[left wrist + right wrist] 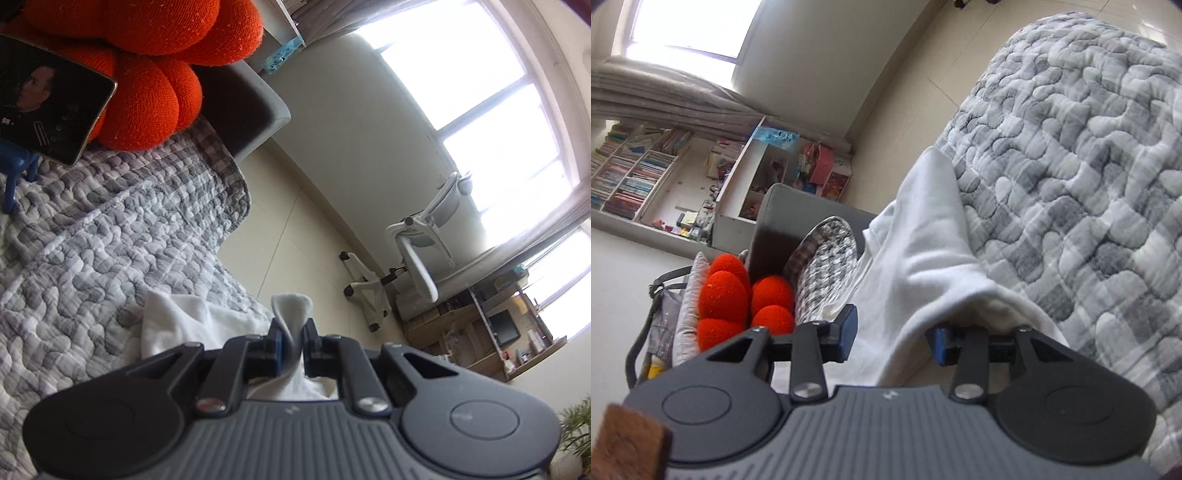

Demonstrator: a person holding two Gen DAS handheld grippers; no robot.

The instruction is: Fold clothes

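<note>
A white garment [177, 317] lies on the grey checked quilt [110, 229] of a bed. My left gripper [293, 345] is shut on a fold of that white cloth, which sticks up between the fingers. In the right wrist view the same white garment [923, 251] drapes across the quilt [1071, 166] toward the camera. My right gripper [895, 334] stands open, its fingers spread on either side of the cloth, with a raised fold lying over the right finger [943, 345].
An orange knotted cushion [147, 66] and a tablet on a blue stand [48, 110] sit at the bed's head. A grey headboard [243, 107], a white office chair [417, 258], windows and a bookshelf [665, 177] surround the bed. Tiled floor lies beside it.
</note>
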